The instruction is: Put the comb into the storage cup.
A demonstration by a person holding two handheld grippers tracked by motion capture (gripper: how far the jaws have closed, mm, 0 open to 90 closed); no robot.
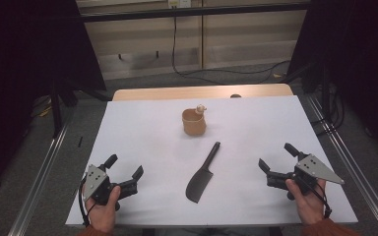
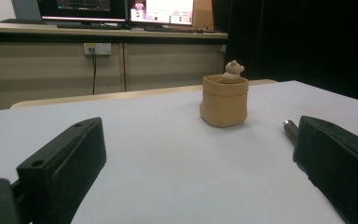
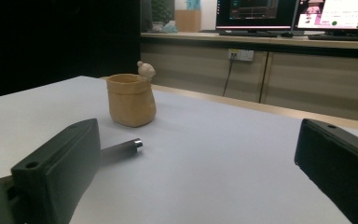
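Note:
A small tan pot (image 1: 194, 122) with a little animal figure on its rim stands upright near the middle of the white table (image 1: 142, 132). A black cleaver (image 1: 203, 176) lies in front of it, handle toward the pot. My left gripper (image 1: 124, 168) rests open at the near left, held by a hand. At the near right my right gripper (image 1: 276, 157) is also open and empty. The left gripper view has the pot (image 2: 224, 101) ahead and the cleaver's handle tip (image 2: 289, 129) by the right jaw. The right gripper view has the pot (image 3: 131, 99) and handle (image 3: 121, 150) at left.
The white sheet covers a wooden table whose far edge (image 1: 202, 92) is bare. Metal frame rails (image 1: 342, 152) run along both sides, and cables lie on the floor beyond. Monitors (image 3: 261, 11) stand on a counter against the far wall.

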